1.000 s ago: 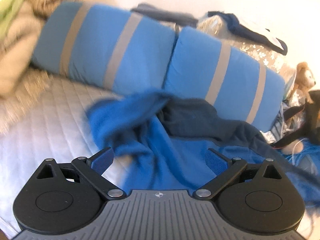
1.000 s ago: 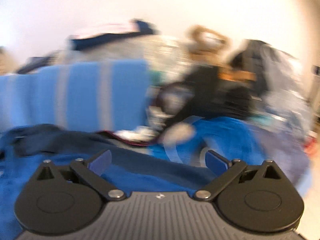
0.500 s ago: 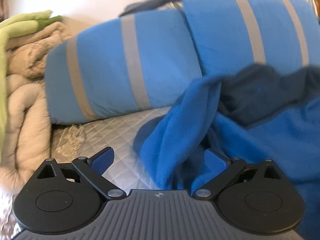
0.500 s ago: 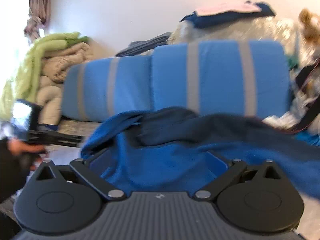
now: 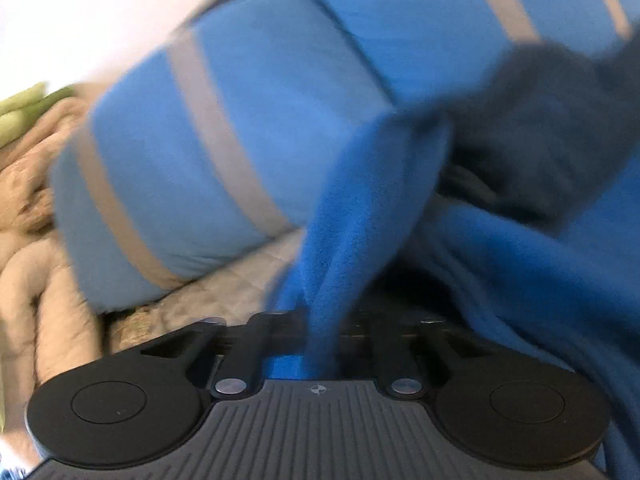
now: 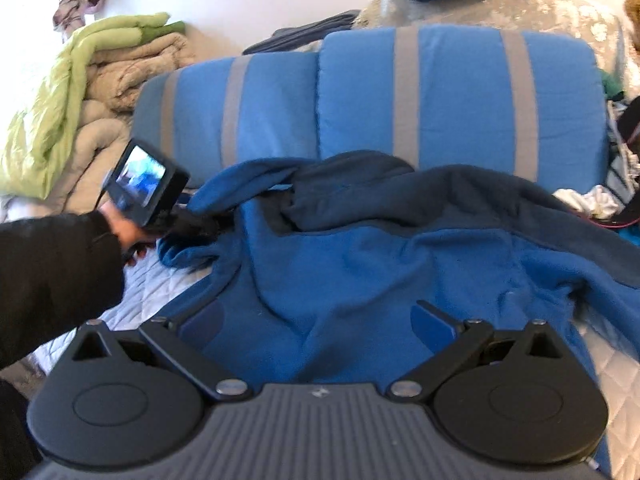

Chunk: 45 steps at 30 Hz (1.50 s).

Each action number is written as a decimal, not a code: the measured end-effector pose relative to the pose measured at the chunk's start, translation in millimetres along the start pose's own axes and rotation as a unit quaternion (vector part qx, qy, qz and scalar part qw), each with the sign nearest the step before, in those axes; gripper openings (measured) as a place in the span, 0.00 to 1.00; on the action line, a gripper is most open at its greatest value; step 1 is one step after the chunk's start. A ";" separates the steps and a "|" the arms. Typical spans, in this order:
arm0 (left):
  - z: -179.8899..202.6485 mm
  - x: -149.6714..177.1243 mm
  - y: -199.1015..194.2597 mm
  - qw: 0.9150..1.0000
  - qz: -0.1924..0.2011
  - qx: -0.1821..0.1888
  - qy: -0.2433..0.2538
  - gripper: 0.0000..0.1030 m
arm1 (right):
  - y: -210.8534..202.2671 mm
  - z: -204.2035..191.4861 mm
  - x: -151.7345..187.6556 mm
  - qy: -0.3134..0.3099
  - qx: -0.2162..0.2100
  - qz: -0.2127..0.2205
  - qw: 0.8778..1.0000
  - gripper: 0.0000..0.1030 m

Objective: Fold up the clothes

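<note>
Left gripper (image 5: 320, 344): its jaws are now drawn in tight on a bunched fold of the blue fleece garment (image 5: 360, 216). Half a second ago they stood wide apart with the cloth merely lying between them, so a grasp has just been made. The pinched fold rises from the jaws in a taut ridge, which suggests the cloth is under pull. The left view is smeared, consistent with motion.

Right gripper (image 6: 316, 316): jaws wide apart, holding nothing, poised low over the body of the garment (image 6: 360, 272). One second ago this view pointed at clutter off to the right; it now looks squarely across the garment.

Garment position: spread loosely on the quilted bed cover (image 6: 160, 292), rumpled, its dark navy part (image 6: 360, 188) bunched at the far edge against the pillows. No fold lines are visible. The left gripper (image 6: 192, 224), seen from the right view, has the near-left extremity, apparently a sleeve, in the person's hand (image 6: 124, 228).

Beyond: two blue pillows with grey stripes (image 6: 440, 92), a pile of beige and green bedding (image 6: 104, 64) at far left, mixed clutter at far right.

Judgement: one end is secured; the garment remains unflattened. The empty right gripper looks placed to take a second hold, which straightening the piece would require.
</note>
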<state>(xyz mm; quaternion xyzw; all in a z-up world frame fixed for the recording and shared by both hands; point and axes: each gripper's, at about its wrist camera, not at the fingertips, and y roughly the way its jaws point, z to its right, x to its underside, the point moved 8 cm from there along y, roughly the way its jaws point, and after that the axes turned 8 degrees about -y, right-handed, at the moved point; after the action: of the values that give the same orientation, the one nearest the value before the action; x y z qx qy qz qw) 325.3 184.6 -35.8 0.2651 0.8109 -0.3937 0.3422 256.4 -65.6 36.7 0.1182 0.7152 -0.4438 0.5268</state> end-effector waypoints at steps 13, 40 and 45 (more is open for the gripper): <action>-140.4 115.5 -33.6 0.962 -0.064 0.020 -0.264 0.12 | 4.7 1.1 7.2 -0.003 0.018 -0.014 1.000 1.00; -115.6 21.8 67.5 0.906 -0.093 0.238 -0.337 0.75 | 19.9 6.4 19.1 -0.017 0.043 -0.048 0.998 1.00; -110.0 27.3 93.3 0.889 -0.138 0.250 -0.357 0.12 | 25.2 1.7 19.3 -0.034 0.042 -0.050 0.997 1.00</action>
<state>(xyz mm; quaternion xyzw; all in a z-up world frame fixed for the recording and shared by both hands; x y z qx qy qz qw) 335.4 330.4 -49.2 0.0689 0.5373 -0.6948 0.4731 265.5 -58.1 7.3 0.0894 0.6825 -0.5032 0.5225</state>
